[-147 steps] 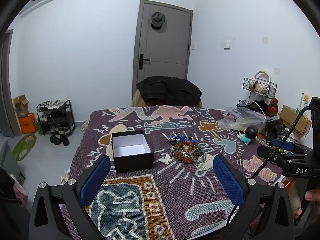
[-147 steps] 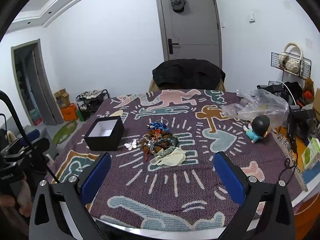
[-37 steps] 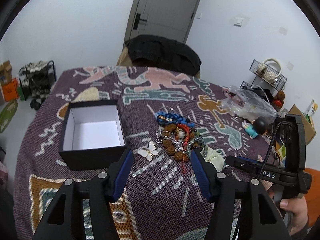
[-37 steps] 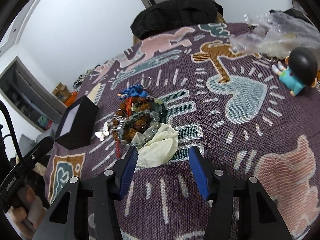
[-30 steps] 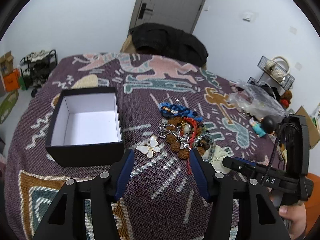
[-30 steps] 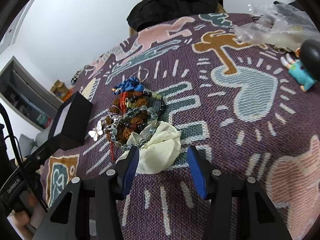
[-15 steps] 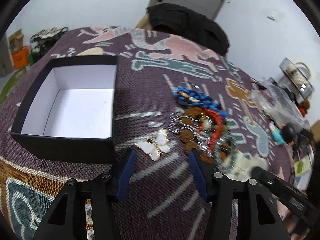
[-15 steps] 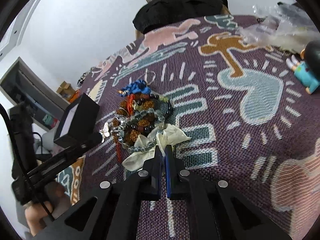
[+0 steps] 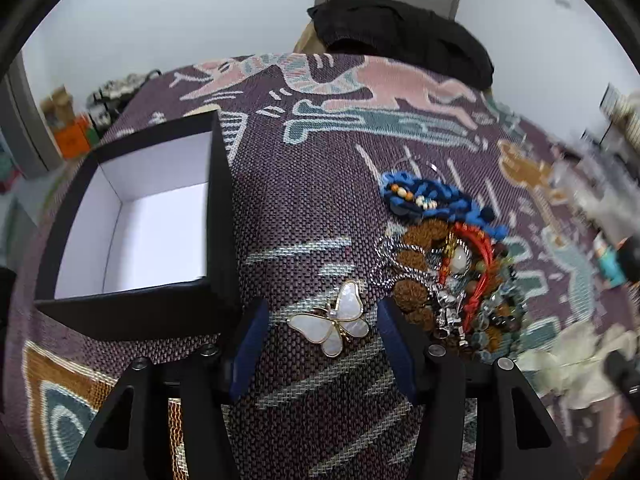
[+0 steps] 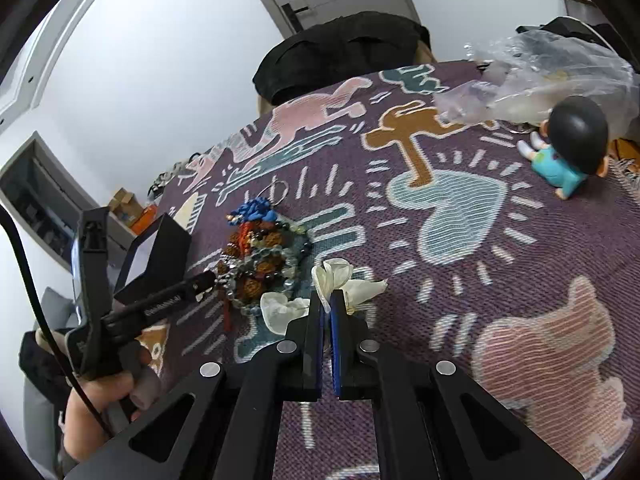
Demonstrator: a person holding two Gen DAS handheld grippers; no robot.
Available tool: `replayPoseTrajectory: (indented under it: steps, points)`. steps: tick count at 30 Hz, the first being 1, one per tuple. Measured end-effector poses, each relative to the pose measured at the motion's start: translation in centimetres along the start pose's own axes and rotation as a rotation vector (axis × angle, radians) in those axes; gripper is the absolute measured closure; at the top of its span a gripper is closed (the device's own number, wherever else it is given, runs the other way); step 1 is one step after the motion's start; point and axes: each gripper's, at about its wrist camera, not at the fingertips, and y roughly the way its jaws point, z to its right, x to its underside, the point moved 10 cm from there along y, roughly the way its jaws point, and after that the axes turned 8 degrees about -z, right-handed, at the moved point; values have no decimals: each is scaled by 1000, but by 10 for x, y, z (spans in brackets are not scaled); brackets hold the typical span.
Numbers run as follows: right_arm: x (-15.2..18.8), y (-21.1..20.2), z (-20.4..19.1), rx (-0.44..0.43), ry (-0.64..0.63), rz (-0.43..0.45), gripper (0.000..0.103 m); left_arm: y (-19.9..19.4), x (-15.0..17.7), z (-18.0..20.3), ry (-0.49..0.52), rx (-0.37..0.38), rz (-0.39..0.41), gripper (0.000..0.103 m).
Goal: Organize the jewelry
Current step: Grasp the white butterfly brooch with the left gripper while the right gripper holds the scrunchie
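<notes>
A white and gold butterfly brooch (image 9: pixel 334 322) lies flat on the patterned cloth, right of the open black box (image 9: pixel 140 220) with its white inside. My left gripper (image 9: pixel 322 336) is open and straddles the brooch; neither blue pad touches it. A tangled jewelry pile (image 9: pixel 448 264) of beads, chains and blue cord lies to the right. My right gripper (image 10: pixel 326 300) is shut on a cream cloth piece (image 10: pixel 340 280), whose folds stick up around the fingertips beside the jewelry pile (image 10: pixel 264 252). The right wrist view also shows the left gripper (image 10: pixel 202 280), held by a hand.
A patterned purple cloth (image 10: pixel 460 220) covers the table. A small doll (image 10: pixel 568 148) and a clear plastic bag (image 10: pixel 540 72) lie at the far right. A black jacket (image 9: pixel 400 40) hangs on a chair behind the table. The black box (image 10: pixel 156 256) stands left of the pile.
My right gripper has shut on the cream cloth piece and raised it a little. My left gripper has dropped toward the table, so the butterfly brooch now lies between its fingers.
</notes>
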Motion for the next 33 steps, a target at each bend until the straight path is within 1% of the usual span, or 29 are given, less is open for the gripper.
replayPoseTrajectory:
  steps: [1,2,5,7,8,9,10,13,15,20,28,33]
  points:
    - [0,-2,2,2,2,4,99,1,0,2,17,-33,4,45]
    - [0,-4,3,4,4,9,99,1,1,3,21,-45,11,45]
    - [0,-9,6,9,4,19,99,2,0,2,-1,-53,20,45]
    - [0,-11,5,7,2,25,99,2,-1,2,3,-53,21,48]
    - [-1,-12,4,6,0,28,99,1,-1,3,11,-44,23,55]
    - [-1,-13,3,4,-4,32,99,0,-1,3,22,-38,25,60]
    - [-1,-15,2,3,-7,34,99,0,0,4,24,-33,19,60]
    - [-2,-17,-4,-5,-19,38,99,-2,0,2,16,19,5,60]
    - [-2,-19,-10,-9,-29,43,99,-6,1,-1,3,53,-3,63]
    - [-5,-19,-24,-14,-57,46,99,-19,-1,-4,-1,101,12,63]
    - [-13,-18,-53,-25,-111,57,99,-53,-11,-7,12,141,71,63]
    - [-22,-18,-71,-32,-142,65,99,-77,-24,-22,2,151,114,63]
